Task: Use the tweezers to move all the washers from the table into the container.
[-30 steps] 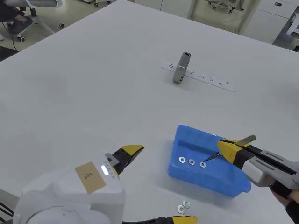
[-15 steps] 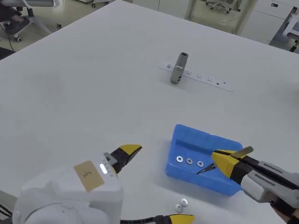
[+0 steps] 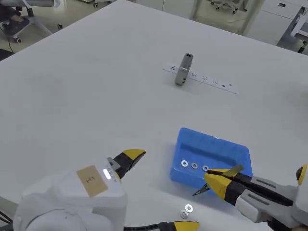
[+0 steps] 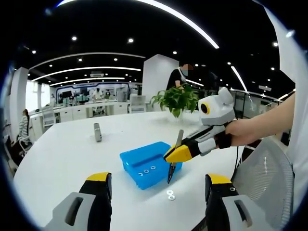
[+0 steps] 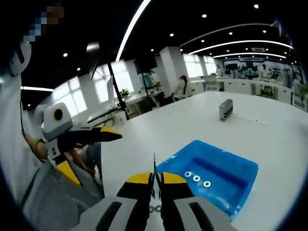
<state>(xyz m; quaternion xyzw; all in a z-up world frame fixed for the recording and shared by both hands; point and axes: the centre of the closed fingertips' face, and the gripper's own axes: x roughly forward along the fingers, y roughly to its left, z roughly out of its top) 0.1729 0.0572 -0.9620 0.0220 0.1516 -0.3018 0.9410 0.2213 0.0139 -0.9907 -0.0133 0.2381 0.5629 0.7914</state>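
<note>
The left hand-held gripper [image 3: 162,189] stands with its jaws wide apart and nothing between them, its lower jaw cut off by the head view's bottom edge. Just beside that jaw two washers [image 3: 186,210] lie on the table [image 3: 96,86], so close together that their outlines merge, while three more sit in a row inside the blue container [image 3: 216,147]. The right hand-held gripper [image 3: 214,176] is clamped on the tweezers [image 3: 199,190], whose tips point down just before the container's near wall, too thin to tell whether they hold anything.
</note>
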